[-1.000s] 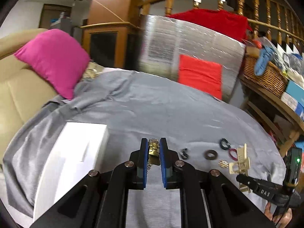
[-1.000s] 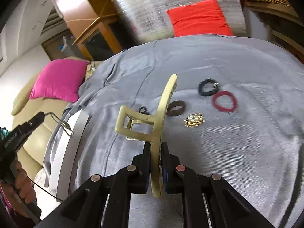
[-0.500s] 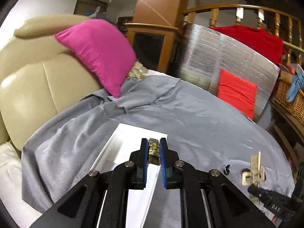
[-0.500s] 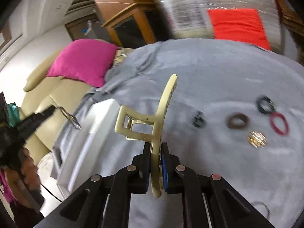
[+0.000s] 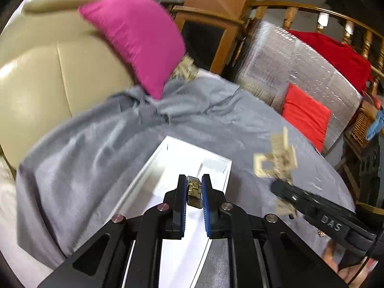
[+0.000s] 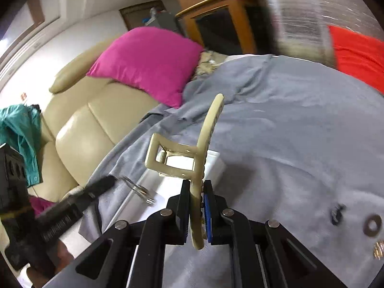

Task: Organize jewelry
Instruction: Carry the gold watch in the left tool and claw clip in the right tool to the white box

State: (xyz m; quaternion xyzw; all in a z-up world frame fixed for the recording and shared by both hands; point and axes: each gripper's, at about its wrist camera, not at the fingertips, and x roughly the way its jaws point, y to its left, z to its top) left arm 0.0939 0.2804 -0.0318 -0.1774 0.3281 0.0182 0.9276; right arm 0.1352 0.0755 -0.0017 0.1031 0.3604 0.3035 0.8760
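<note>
My left gripper (image 5: pixel 194 182) is shut on a gold link bracelet (image 5: pixel 194 193) and hangs over the open white box (image 5: pixel 168 150) on the grey cloth. In the right wrist view my right gripper (image 6: pixel 196 188) is shut on a cream hair claw (image 6: pixel 204 144) held upright just right of the box (image 6: pixel 213 162). The left wrist view shows that claw (image 5: pixel 276 160), blurred, beside the box's right edge. The right wrist view catches the left gripper (image 6: pixel 105 184) with the bracelet (image 6: pixel 141 192) dangling from it.
On the grey cloth (image 6: pixel 300 124) at the right lie a small black clip (image 6: pixel 337 213), a brown hair tie (image 6: pixel 372 225) and a gold piece (image 6: pixel 379 249). A pink cushion (image 5: pixel 134 38) leans on the beige sofa (image 5: pixel 36 76). A silver-wrapped panel (image 5: pixel 295 72) stands behind.
Both grippers have swung left, each still holding its piece. The left one now hangs over the white box. The right one came up beside it, leaving the loose pieces at its right edge.
</note>
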